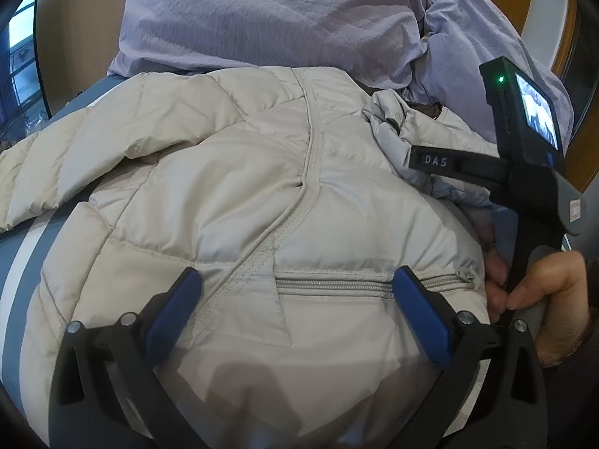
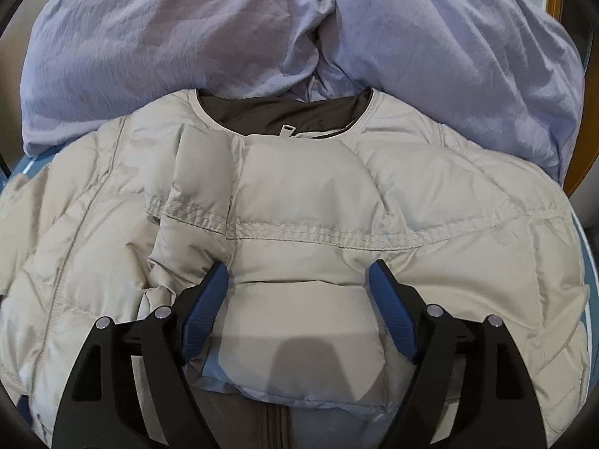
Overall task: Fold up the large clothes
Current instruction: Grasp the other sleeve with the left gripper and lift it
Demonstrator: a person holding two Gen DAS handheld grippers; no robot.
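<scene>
Blue ribbed pads on black jointed arms framed each wrist view, and beneath them lay a cream quilted puffer jacket (image 2: 307, 217), its shell smooth and faintly glossy, puffed into soft panels by stitched seams. Seen from the right wrist, the right tongs (image 2: 299, 280) stood wide apart over a folded, pillowy flap of the jacket; the flap sat between the pads, though whether the pads touched it could not be told. Above that flap ran a double-stitched horizontal seam, and further up the round neckline showed a dark brown lining (image 2: 277, 114) with a small pale hanging loop. Seen from the left wrist, the left tongs (image 1: 295, 284) were likewise spread wide, hovering over the jacket's lower panel, with a silver pocket zipper (image 1: 337, 284) running across between the pads and nothing clamped. A raised, stitched placket curved up the jacket's middle. To the right, a hand (image 1: 539, 280) gripped the black handle of the other tool, whose small screen glowed beside a green light. Behind the jacket bulged a crinkled lavender duvet (image 2: 149, 45), and the jacket rested on a blue bed sheet (image 1: 41, 239) with a white stripe.
</scene>
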